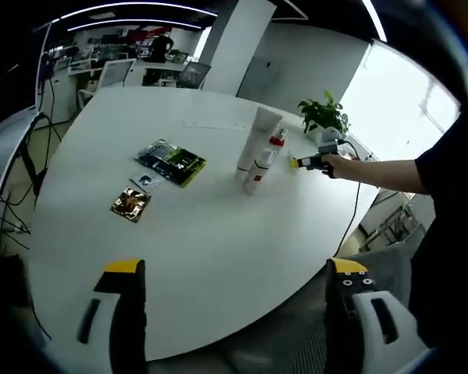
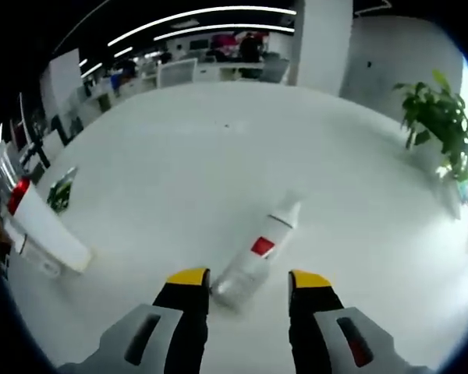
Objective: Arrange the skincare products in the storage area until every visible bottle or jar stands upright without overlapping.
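A white bottle [image 2: 257, 253] with a red label lies on its side on the white table [image 2: 218, 156], its cap pointing away. My right gripper [image 2: 249, 278] is open, and the bottle's base sits between its yellow tips. In the left gripper view, a tall white tube [image 1: 257, 140] stands upright with a red-capped white bottle [image 1: 264, 164] right beside it. The right gripper [image 1: 306, 162], held by a person's hand, is just right of them. My left gripper [image 1: 235, 269] hangs open over the table's near edge, holding nothing. The tube [image 2: 51, 230] and red-capped bottle [image 2: 15, 195] also show at the far left of the right gripper view.
Green packets [image 1: 171, 162], a small blue sachet [image 1: 146, 181] and a bronze packet [image 1: 131, 204] lie left of the tube. A potted plant [image 1: 324, 115] stands at the table's far right edge. The person's arm [image 1: 390, 173] reaches in from the right. Office desks stand beyond.
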Action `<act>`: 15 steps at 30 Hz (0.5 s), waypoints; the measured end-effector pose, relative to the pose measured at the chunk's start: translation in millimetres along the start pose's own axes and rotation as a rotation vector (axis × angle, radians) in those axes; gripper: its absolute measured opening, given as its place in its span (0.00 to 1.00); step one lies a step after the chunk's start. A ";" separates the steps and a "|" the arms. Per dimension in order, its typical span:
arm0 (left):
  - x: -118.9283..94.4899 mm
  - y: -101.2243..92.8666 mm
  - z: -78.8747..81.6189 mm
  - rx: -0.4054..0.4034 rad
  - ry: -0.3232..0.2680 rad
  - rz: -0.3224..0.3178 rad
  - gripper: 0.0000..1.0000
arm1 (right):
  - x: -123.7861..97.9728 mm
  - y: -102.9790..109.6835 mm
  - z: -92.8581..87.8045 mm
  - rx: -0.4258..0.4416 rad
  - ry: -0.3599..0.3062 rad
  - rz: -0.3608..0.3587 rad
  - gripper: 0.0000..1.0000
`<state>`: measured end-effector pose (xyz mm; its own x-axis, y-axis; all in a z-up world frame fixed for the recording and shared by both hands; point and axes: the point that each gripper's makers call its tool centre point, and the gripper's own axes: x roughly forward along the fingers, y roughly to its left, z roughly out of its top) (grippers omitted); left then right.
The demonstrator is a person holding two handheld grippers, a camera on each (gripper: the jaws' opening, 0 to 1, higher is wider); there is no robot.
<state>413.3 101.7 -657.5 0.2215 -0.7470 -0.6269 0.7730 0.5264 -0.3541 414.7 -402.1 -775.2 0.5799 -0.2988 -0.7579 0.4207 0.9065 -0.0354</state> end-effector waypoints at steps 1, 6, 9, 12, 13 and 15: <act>-0.1 0.1 -0.3 -0.001 0.001 0.001 0.90 | 1.3 -0.1 0.2 -0.003 0.002 0.000 0.37; -0.6 -0.8 -2.0 -0.002 0.004 0.002 0.89 | 6.0 -1.1 -1.5 0.002 0.017 -0.005 0.29; -1.1 -1.3 -2.6 -0.002 0.005 0.002 0.89 | 7.7 -2.8 -4.6 0.007 0.029 -0.015 0.25; -1.6 -1.1 -2.3 -0.004 0.003 0.004 0.89 | 5.5 -11.2 -5.9 0.003 0.015 -0.045 0.13; -1.6 -1.1 -2.2 -0.004 0.002 0.004 0.89 | 5.7 -8.7 -4.6 -0.011 0.006 -0.026 0.13; -1.4 -1.3 -1.9 -0.003 0.002 0.004 0.89 | 5.3 -7.8 -5.9 -0.012 0.005 -0.026 0.12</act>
<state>410.9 102.8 -657.5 0.2228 -0.7441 -0.6298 0.7705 0.5302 -0.3538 410.4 -409.0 -782.7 0.5654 -0.3205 -0.7600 0.4271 0.9020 -0.0627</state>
